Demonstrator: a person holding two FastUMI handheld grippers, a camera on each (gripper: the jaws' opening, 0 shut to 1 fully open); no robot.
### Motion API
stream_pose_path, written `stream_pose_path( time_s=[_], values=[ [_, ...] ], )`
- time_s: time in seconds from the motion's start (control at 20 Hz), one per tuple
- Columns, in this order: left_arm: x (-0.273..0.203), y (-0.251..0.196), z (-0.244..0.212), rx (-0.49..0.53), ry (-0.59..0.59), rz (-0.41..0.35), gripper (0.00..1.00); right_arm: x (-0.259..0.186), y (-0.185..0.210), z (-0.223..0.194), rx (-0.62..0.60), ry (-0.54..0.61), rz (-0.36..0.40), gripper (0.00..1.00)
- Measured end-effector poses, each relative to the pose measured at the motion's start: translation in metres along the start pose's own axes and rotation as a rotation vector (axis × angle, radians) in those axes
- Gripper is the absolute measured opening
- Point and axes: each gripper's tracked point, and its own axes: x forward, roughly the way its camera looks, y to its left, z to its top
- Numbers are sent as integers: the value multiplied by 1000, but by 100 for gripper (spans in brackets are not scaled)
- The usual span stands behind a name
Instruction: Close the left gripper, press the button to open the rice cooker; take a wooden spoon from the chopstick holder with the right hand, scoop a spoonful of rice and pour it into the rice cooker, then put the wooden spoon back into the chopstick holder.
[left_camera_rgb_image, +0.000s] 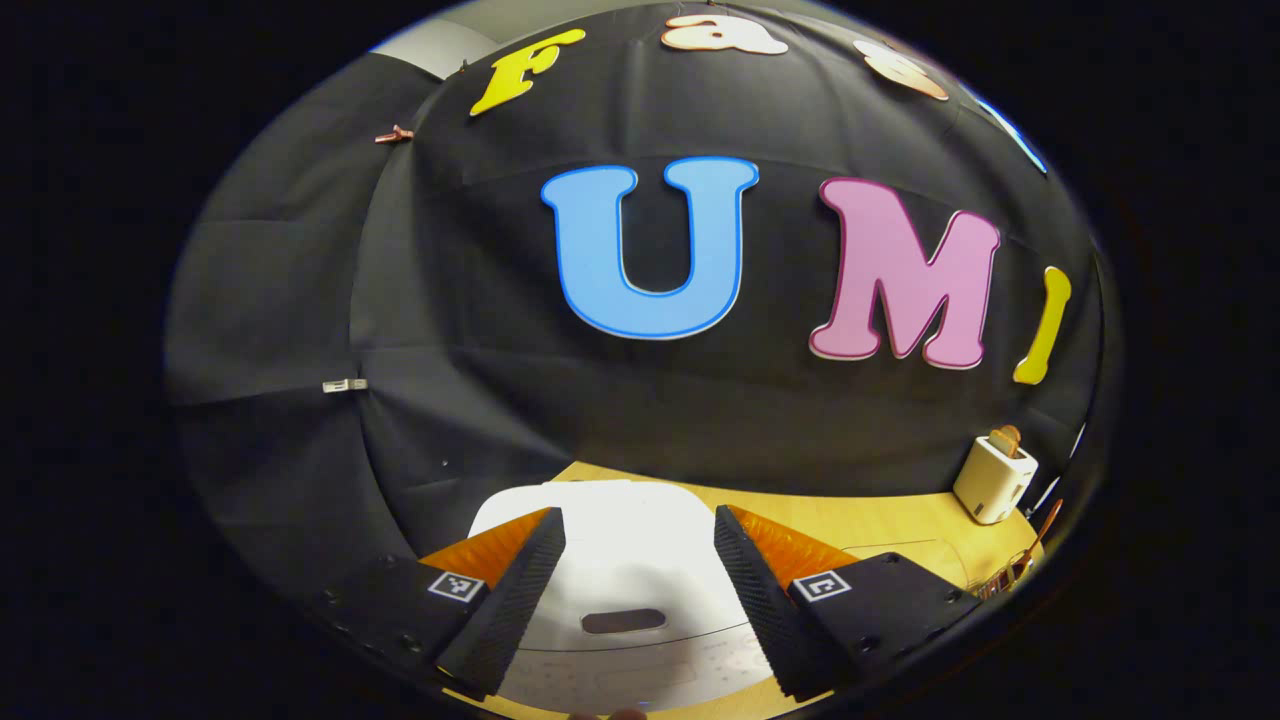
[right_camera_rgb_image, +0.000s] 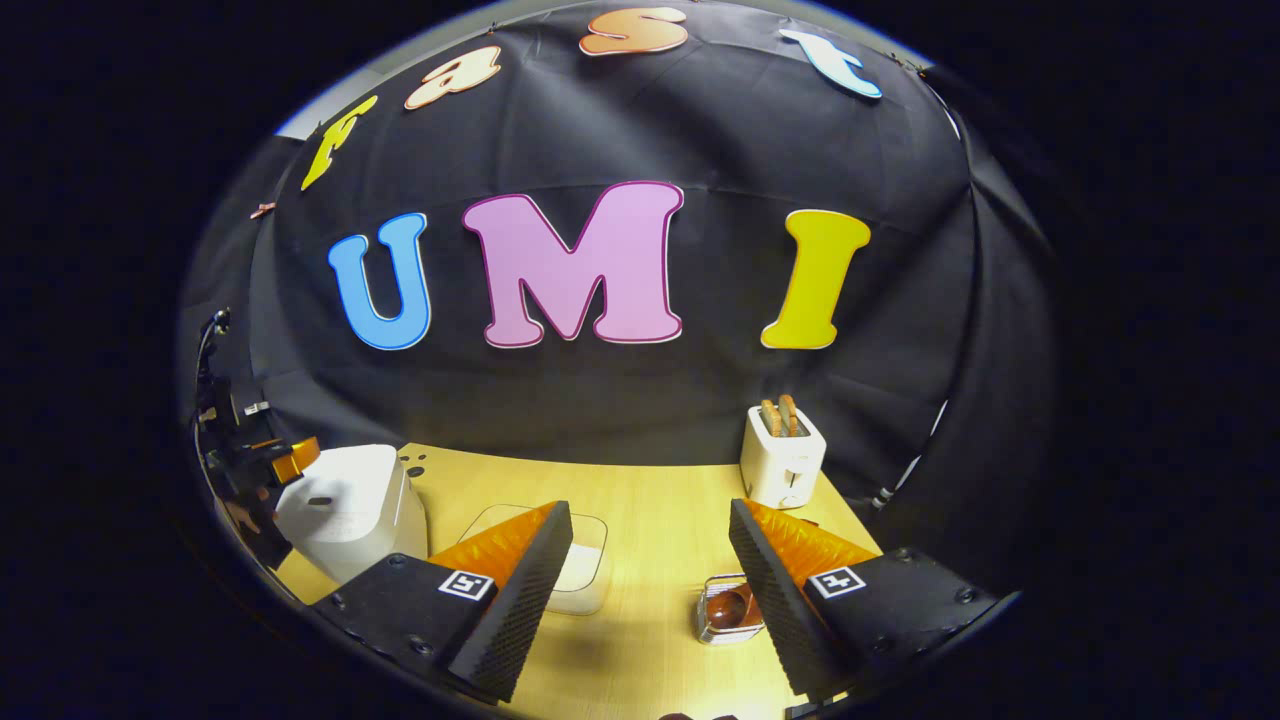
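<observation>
White and closed, the one rice cooker (left_camera_rgb_image: 620, 570) lies straight ahead between the left tongs (left_camera_rgb_image: 640, 590), its dark lid button (left_camera_rgb_image: 624, 621) in the gap, and the one holder (right_camera_rgb_image: 722, 612) with the brown spoon (right_camera_rgb_image: 728, 606) sits just inside a finger of the right tongs (right_camera_rgb_image: 650, 590). One toaster (right_camera_rgb_image: 781, 455) and one clear dish (right_camera_rgb_image: 580, 560) also stand on the wooden table (right_camera_rgb_image: 650, 500). Both tongs gape wide, holding and touching nothing.
</observation>
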Motion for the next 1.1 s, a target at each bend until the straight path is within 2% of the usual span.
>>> stream_pose_path(
  time_s=[0.2,0.45,0.75,1.1],
  values=[
    [-2,6,10,13,3,-10,97,-11,-2,10,18,-17,-20,98],
    [-39,-7,50,-11,-83,-50,96,-26,17,24,32,-18,-1,98],
    [-112,-68,109,-95,-214,-204,95,-39,34,51,42,-90,8,98],
    [-158,-102,103,-86,-223,-327,95,-71,41,46,39,-92,-14,98]
  ],
)
